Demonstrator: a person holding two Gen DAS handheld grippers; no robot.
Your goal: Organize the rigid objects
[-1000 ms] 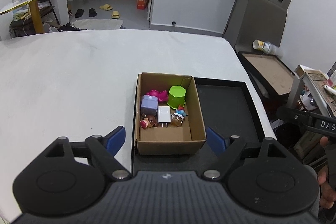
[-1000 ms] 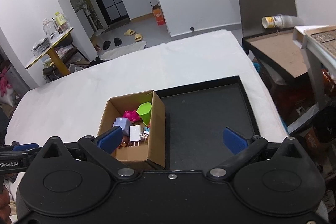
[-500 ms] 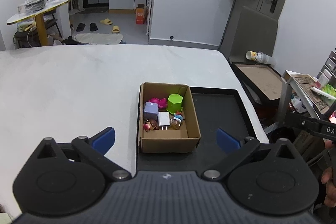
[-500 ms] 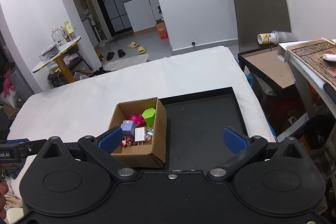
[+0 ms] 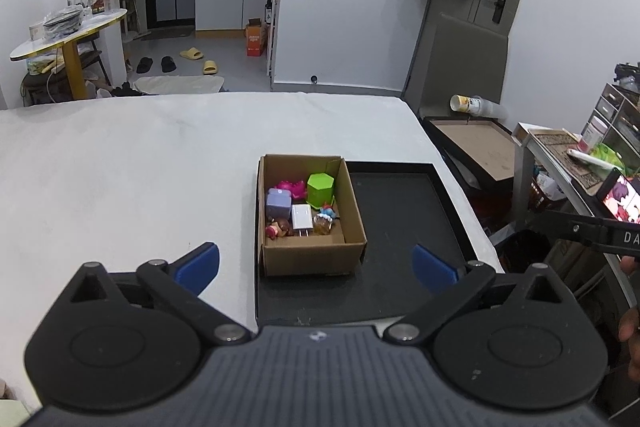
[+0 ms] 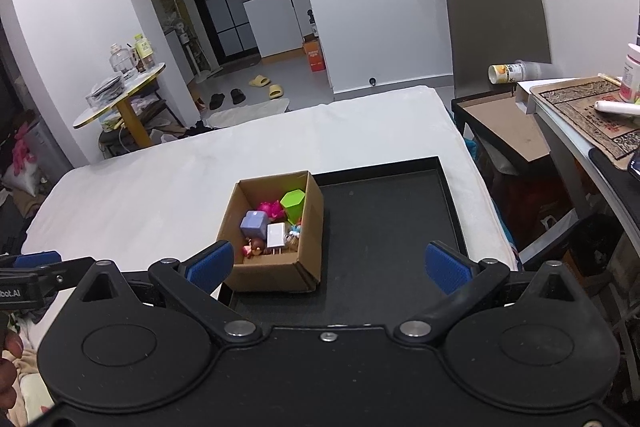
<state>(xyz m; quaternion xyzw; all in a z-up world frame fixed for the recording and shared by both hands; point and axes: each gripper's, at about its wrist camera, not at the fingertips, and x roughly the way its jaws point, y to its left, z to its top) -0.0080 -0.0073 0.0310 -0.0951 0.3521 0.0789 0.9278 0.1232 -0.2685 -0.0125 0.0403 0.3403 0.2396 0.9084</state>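
Observation:
An open cardboard box (image 5: 353,205) (image 6: 313,225) stands on the left part of a black tray (image 5: 400,211) (image 6: 384,219) on the white table. Inside it lie a green hexagonal block (image 5: 320,189) (image 6: 294,203), a purple cube (image 5: 279,203) (image 6: 254,223), a white charger (image 5: 301,217) (image 6: 276,235), a pink toy (image 5: 291,187) and small figures (image 5: 277,227). My left gripper (image 5: 316,263) hovers open and empty, back from the box's near wall. My right gripper (image 6: 329,265) is likewise open and empty, above the tray's near edge.
The white table (image 5: 140,167) stretches left and far of the box. Off its right edge stand a low dark stand with a tipped cup (image 5: 466,103) and a cluttered shelf (image 6: 580,107). A round side table (image 6: 120,99) stands at the far left.
Both grippers have pulled back and upward, so the box and tray look smaller and farther away. The left jaws spread wider after the first frame. The box's contents have not moved.

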